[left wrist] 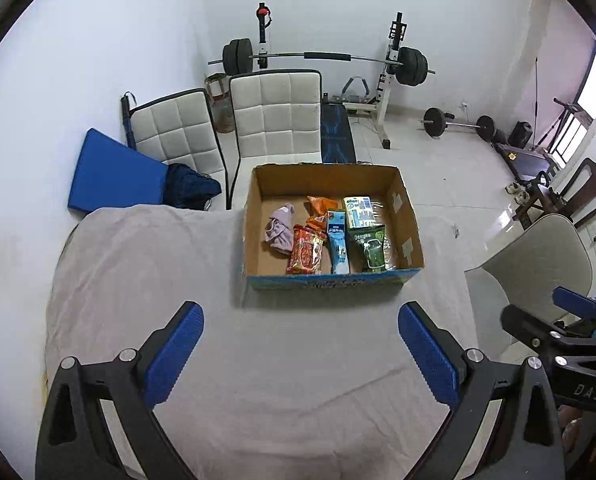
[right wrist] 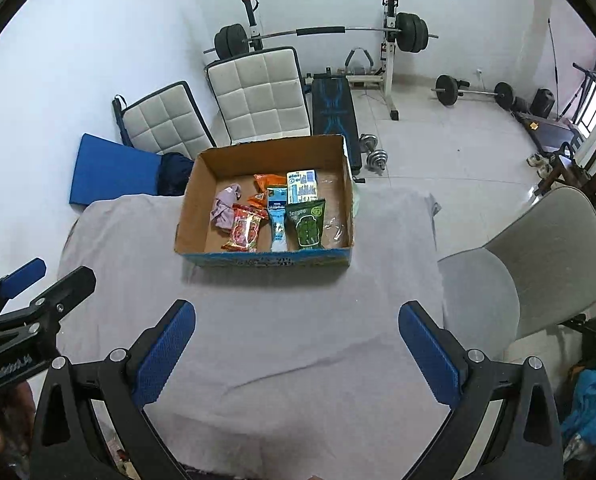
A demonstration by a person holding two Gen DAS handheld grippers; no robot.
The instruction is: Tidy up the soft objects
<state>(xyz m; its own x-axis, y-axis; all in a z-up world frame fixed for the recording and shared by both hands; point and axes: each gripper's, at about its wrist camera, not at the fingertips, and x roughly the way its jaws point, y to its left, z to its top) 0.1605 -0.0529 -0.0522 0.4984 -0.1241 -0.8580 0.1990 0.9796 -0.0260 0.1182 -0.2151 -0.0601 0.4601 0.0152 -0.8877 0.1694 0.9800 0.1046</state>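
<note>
A cardboard box point(left wrist: 254, 200) point(right wrist: 190, 208) stands on the far half of a table draped in grey cloth point(left wrist: 138, 280) point(right wrist: 298, 320). Inside lie a crumpled pink cloth point(left wrist: 280, 230) point(right wrist: 225, 207), a red snack pack point(left wrist: 305, 250) point(right wrist: 245, 232), an orange pack point(left wrist: 319, 206) point(right wrist: 266, 182), a light blue pouch point(left wrist: 337, 246) point(right wrist: 278, 224), a green pouch point(left wrist: 371, 248) point(right wrist: 307, 224) and a white-and-blue pack point(left wrist: 359, 210) point(right wrist: 301, 186). My left gripper point(left wrist: 299, 352) hovers open over the near cloth, empty. My right gripper point(right wrist: 298, 352) is open and empty too, beside it.
Two white padded chairs point(left wrist: 278, 116) point(right wrist: 258, 96) stand behind the table, with a blue mat point(left wrist: 110, 172) at the left. A grey chair point(right wrist: 537, 264) sits at the table's right. A barbell rack point(left wrist: 325, 60) and weights fill the back floor.
</note>
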